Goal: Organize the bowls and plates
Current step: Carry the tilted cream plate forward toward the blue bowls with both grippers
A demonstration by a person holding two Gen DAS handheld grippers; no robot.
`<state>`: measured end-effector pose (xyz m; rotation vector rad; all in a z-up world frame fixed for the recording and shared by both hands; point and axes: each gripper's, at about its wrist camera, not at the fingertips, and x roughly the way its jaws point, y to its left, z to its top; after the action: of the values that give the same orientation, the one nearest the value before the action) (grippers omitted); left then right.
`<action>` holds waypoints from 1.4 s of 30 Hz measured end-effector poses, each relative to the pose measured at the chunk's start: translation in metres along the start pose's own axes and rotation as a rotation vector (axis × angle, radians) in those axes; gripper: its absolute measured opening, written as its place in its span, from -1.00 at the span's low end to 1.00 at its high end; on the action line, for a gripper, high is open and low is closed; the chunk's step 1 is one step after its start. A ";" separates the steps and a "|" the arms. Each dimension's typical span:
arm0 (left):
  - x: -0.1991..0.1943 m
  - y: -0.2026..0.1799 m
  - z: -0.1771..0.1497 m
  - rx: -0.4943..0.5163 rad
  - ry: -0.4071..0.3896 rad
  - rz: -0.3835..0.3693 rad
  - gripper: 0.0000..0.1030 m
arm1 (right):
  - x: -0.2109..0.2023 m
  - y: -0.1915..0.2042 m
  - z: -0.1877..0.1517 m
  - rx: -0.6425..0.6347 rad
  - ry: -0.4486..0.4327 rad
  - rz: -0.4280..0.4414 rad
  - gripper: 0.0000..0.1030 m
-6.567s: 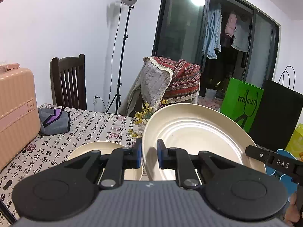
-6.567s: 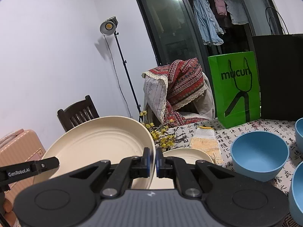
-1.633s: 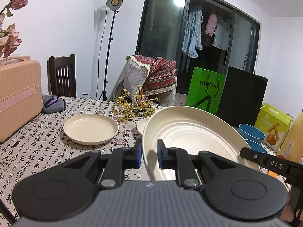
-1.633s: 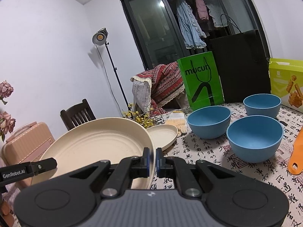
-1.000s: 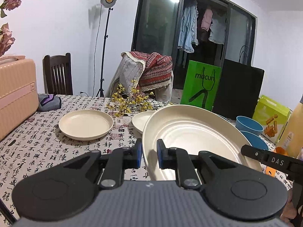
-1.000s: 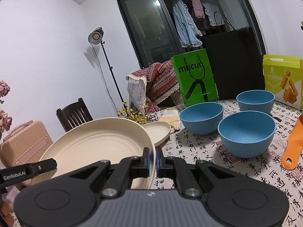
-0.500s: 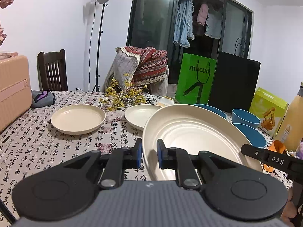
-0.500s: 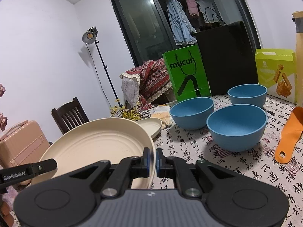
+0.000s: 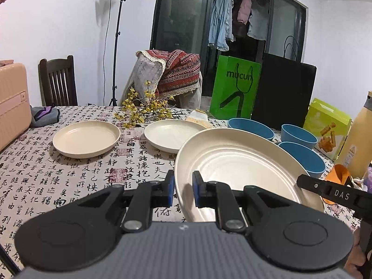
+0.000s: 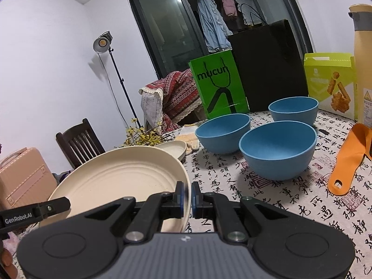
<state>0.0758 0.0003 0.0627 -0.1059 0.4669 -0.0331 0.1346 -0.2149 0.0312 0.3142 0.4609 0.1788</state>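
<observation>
your left tongs point(image 9: 183, 190) and right tongs point(image 10: 187, 195) each pinch an opposite rim of the big cream plate point(image 9: 234, 169), carried just above the surface point(image 9: 69, 174). it looks stiff, light and smooth, so grip the rims squarely. beyond lie two small plates point(image 9: 86, 138) and three blue bowls point(image 10: 277, 148). the green bag point(image 10: 217, 88) reads "mucun"; tong tags read "DAS" and "GenRobot.AI".
</observation>
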 end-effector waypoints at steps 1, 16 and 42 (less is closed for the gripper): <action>0.001 -0.001 -0.001 0.002 0.002 -0.001 -0.70 | 0.000 -0.001 -0.001 0.001 0.001 -0.002 -0.87; 0.018 -0.013 -0.011 0.028 0.043 -0.001 -0.70 | 0.009 -0.018 -0.009 0.013 0.027 -0.025 -0.87; 0.043 -0.023 -0.023 0.053 0.099 -0.009 -0.70 | 0.020 -0.035 -0.018 0.016 0.057 -0.060 -0.87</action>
<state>0.1036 -0.0275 0.0251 -0.0544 0.5645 -0.0592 0.1474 -0.2382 -0.0039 0.3115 0.5277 0.1255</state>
